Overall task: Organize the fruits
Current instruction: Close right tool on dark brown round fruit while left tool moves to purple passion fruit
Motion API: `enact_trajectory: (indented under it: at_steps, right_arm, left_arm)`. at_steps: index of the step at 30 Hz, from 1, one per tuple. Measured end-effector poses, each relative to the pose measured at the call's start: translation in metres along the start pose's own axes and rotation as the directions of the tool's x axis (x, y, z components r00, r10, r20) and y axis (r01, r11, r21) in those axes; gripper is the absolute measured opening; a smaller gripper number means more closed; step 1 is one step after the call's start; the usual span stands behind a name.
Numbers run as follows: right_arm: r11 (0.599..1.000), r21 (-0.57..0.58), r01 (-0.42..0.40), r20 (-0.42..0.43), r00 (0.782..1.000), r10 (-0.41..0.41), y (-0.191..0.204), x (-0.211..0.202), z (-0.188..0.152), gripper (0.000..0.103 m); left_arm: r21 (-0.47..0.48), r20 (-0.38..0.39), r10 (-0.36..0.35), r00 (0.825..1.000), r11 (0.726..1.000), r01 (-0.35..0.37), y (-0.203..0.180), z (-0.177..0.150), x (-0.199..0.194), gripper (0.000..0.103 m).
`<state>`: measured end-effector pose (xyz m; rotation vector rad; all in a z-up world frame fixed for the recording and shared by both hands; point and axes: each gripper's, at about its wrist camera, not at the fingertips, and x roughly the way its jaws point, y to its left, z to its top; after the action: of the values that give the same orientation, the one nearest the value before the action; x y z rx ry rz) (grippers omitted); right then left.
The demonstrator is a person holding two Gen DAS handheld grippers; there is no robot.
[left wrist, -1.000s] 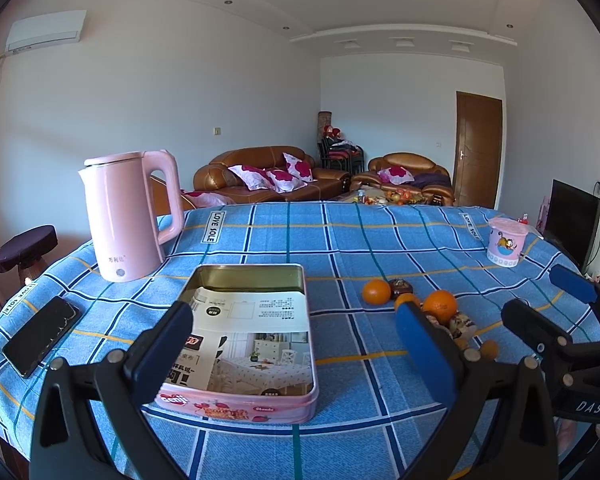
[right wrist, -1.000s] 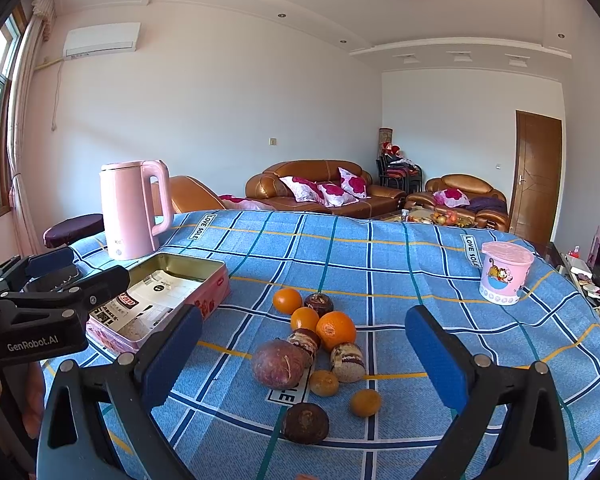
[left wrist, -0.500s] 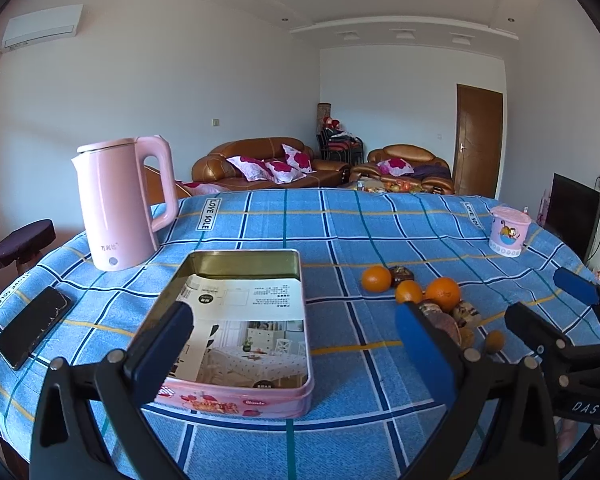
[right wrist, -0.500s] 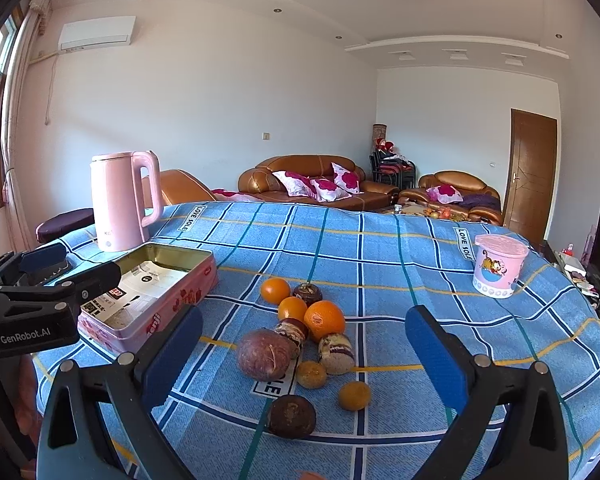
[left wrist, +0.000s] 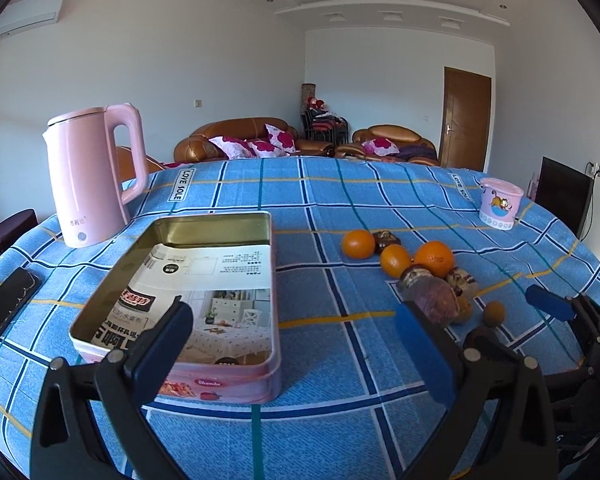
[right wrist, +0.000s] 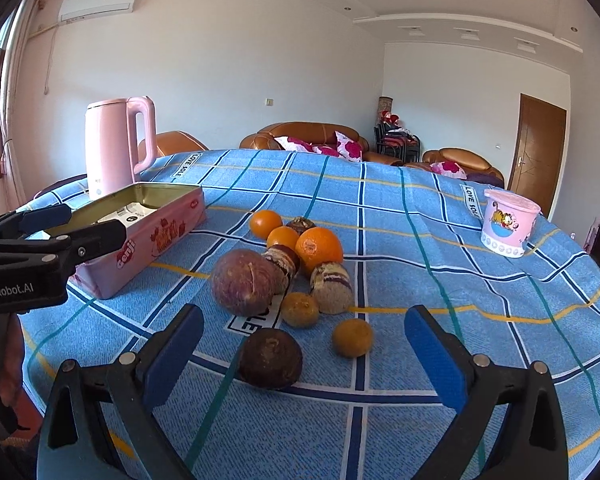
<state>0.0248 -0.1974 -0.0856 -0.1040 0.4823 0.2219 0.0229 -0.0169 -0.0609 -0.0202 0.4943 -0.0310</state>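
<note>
Several fruits lie in a cluster on the blue checked tablecloth: a large orange (right wrist: 319, 249) (left wrist: 434, 258), two smaller oranges (right wrist: 265, 222), a big purple-brown fruit (right wrist: 244, 282), a dark brown fruit (right wrist: 270, 364) and small yellow-brown ones (right wrist: 352, 338). An uncovered pink tin (left wrist: 260, 384) (right wrist: 140, 248) lined with printed paper holds no fruit. My left gripper (left wrist: 292, 312) hangs open over the tin's near end. My right gripper (right wrist: 304, 314) hangs low over the near fruits. Its jaws are closing but still wide. The dark brown fruit lies between them, untouched.
A pink kettle (left wrist: 88, 184) (right wrist: 112, 144) stands behind the tin at the left. A pink cup (left wrist: 500, 204) (right wrist: 508, 228) stands at the far right. A black phone (left wrist: 4, 312) lies at the left table edge. Sofas stand beyond the table.
Both grippers have sunk toward the table. The tin and the fruits now look larger and nearer. Nothing on the table has moved.
</note>
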Motion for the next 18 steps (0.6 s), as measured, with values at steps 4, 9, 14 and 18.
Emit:
enact_trajectory:
  at_steps: [4,9,14,18]
  right_arm:
    - [0.999,-0.004,-0.038,-0.046,0.998,0.038,0.003,0.010,-0.003,0.078]
    - [0.999,-0.018,-0.047,-0.080,0.996,0.045,0.006,0.019,-0.006,0.070]
    - [0.997,-0.052,-0.050,-0.088,0.995,0.045,0.009,0.019,-0.006,0.063]
    - [0.996,-0.037,-0.080,-0.066,0.995,0.077,0.008,0.016,-0.006,0.061]
  left_arm:
    - [-0.001,-0.008,-0.016,1.000,1.000,0.016,-0.002,-0.001,0.002,0.103]
    - [0.002,-0.018,-0.063,0.998,0.998,0.063,-0.011,0.000,0.004,0.103]
    - [0.011,-0.038,-0.088,0.995,0.996,0.088,-0.018,0.000,0.010,0.102]
    - [0.005,-0.045,-0.085,0.995,0.996,0.085,-0.018,0.000,0.014,0.102]
